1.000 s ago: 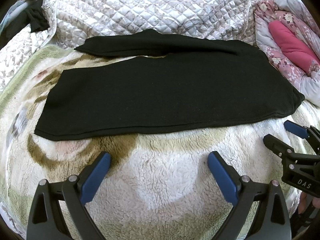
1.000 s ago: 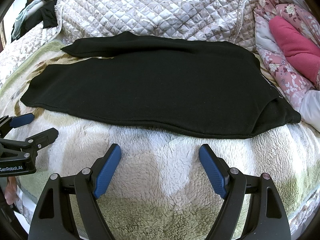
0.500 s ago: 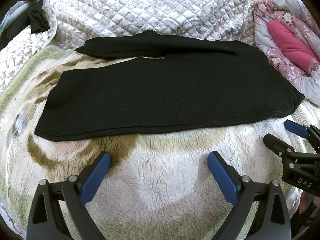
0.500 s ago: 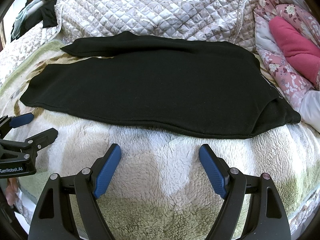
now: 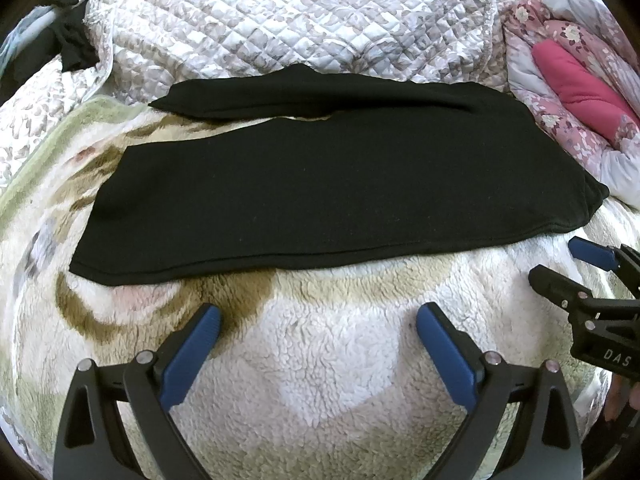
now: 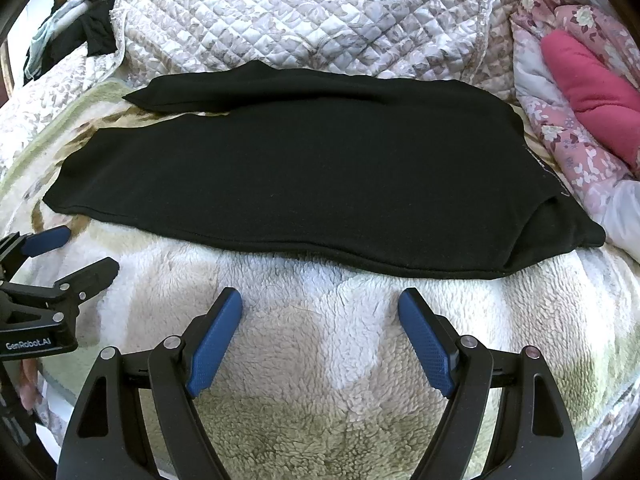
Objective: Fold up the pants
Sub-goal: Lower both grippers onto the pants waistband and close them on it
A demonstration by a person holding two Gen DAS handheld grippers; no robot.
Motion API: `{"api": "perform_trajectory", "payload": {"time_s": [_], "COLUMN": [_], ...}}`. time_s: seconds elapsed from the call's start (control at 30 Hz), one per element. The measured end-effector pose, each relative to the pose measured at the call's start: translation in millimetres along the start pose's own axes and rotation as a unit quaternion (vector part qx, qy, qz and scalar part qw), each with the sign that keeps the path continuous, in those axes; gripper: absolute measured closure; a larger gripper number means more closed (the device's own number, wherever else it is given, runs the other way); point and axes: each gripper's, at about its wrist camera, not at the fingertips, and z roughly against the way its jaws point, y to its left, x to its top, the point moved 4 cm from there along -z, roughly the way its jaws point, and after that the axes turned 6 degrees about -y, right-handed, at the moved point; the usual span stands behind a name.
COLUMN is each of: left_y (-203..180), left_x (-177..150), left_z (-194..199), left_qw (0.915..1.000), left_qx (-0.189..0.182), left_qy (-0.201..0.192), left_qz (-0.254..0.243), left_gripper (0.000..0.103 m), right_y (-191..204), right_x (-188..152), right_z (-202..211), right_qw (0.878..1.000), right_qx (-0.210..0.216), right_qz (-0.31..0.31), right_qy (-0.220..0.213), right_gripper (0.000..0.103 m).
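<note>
A thick fleece blanket [image 5: 320, 380], cream with tan and pale green patches, covered the bed and carried everything. The black pants [image 5: 340, 184] lay flat across its middle, lengthwise from left to right, with one leg angled off toward the far left and a narrow strip of blanket showing between the two legs. The waist end sat near the blanket's right edge, the hems toward the left edge.

Beyond the far edge of the blanket a quilted grey-and-white bedspread [image 5: 280, 16] rose in a heap, touching the far leg of the pants. At the right edge lay a bundled floral pink quilt [image 6: 560, 136] with a plain magenta fold [image 6: 592, 92] on it. In the far left corner some dark clothes [image 6: 92, 28] were piled.

The left gripper [image 5: 318, 330] hovered over the near edge of the blanket, its blue-padded jaws spread wide and grasping nothing, clear of the pants. The right gripper [image 6: 320, 312] sat likewise, jaws released and empty, just short of the pants' near hem.
</note>
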Motion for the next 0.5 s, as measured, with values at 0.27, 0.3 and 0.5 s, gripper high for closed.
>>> {"api": "perform_trajectory", "payload": {"time_s": [0.27,0.3,0.5], "left_y": [2,3,11], "left_x": [1,1,5], "left_z": [1,2,4], "left_qw": [0.9999,0.9999,0.9994], "left_qx": [-0.014,-0.015,-0.022], "left_qy": [0.0,-0.001,-0.014], "left_qz": [0.001,0.002,0.023], "left_gripper": [0.004,0.004,0.013], "right_y": [-10,-12,-32], "right_x": [4,4,9], "right_z": [5,7,12], "right_qw": [0.999,0.999,0.997], "right_qx": [0.026,0.026,0.016], "right_qz": [-0.039,-0.045,-0.079], "right_qy": [-0.003,-0.007,-0.017], "right_gripper": [0.023,0.023,0.023]}}
